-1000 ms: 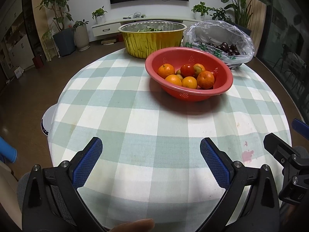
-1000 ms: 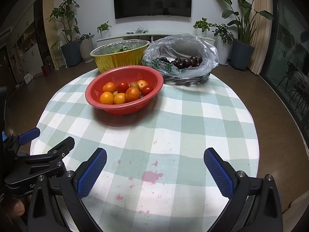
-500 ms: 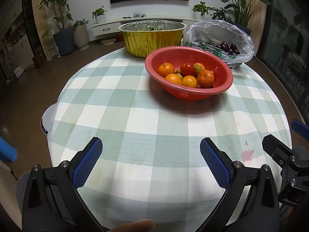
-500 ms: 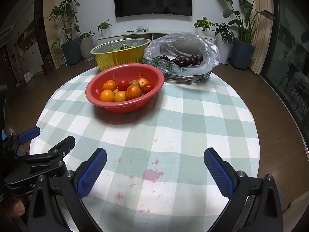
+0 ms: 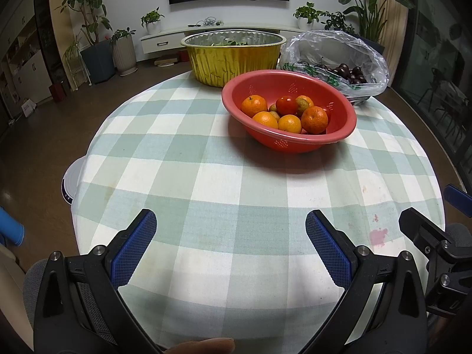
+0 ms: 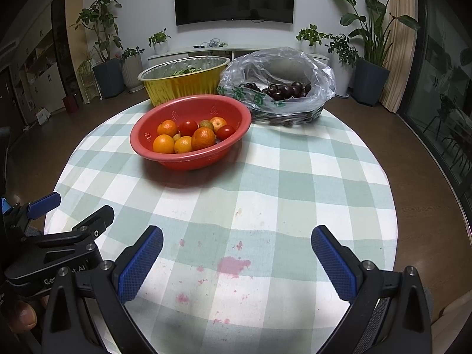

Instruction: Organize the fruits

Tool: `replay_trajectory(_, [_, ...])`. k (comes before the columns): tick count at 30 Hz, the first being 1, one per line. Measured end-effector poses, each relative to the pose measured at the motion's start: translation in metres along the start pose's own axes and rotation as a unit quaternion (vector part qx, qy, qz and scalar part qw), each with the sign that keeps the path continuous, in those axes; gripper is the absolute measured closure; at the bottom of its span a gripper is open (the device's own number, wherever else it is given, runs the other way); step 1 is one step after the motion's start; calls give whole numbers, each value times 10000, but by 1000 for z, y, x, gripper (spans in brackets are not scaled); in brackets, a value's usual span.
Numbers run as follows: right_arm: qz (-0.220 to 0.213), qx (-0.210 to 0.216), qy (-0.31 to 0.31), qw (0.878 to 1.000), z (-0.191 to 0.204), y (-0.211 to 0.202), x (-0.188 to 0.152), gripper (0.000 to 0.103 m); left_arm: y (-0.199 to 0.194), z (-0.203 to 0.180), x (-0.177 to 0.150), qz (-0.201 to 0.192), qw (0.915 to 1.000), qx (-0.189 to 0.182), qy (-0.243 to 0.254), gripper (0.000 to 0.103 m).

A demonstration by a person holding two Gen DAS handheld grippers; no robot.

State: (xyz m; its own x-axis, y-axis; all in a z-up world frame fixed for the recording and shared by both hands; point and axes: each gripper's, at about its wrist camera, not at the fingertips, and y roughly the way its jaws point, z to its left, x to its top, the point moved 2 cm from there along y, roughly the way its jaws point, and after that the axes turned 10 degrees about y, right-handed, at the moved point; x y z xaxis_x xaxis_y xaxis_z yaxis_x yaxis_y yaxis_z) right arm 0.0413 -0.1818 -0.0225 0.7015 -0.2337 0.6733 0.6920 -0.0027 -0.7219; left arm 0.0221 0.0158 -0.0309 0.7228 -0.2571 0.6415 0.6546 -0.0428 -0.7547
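A red colander bowl (image 5: 339, 129) (image 6: 177, 162) stands on the round table with several oranges (image 5: 314, 119) (image 6: 203, 138) and small red tomatoes (image 5: 286, 105) (image 6: 188, 127) in it. Behind it sit a gold foil pan (image 5: 233, 59) (image 6: 183, 87) with greens and a clear plastic bag of dark cherries (image 5: 351, 72) (image 6: 283, 90). My left gripper (image 5: 230, 227) hovers open over the near table edge, well short of the bowl. My right gripper (image 6: 236, 242) is open too, empty, beside the left one.
The table carries a green-and-white checked cloth (image 5: 183, 159) (image 6: 309, 183) with pink stains (image 6: 233, 265) near the front. A white round object (image 5: 70, 177) shows below the table's left edge. Potted plants, a TV and a low cabinet stand behind.
Both views have shifted slightly; the bowl sits a little lower in frame, so both grippers have edged forward. Their fingers stay spread the same.
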Motion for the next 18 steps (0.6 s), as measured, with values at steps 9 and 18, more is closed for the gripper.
replay_trajectory(9, [13, -3, -15, 10000, 0, 1, -4, 0, 1, -2, -1, 31, 10000, 3, -7, 0])
replay_trajectory(18, [33, -4, 0, 10000, 0, 1, -4, 0, 3, 1, 1, 31, 10000, -25, -81, 0])
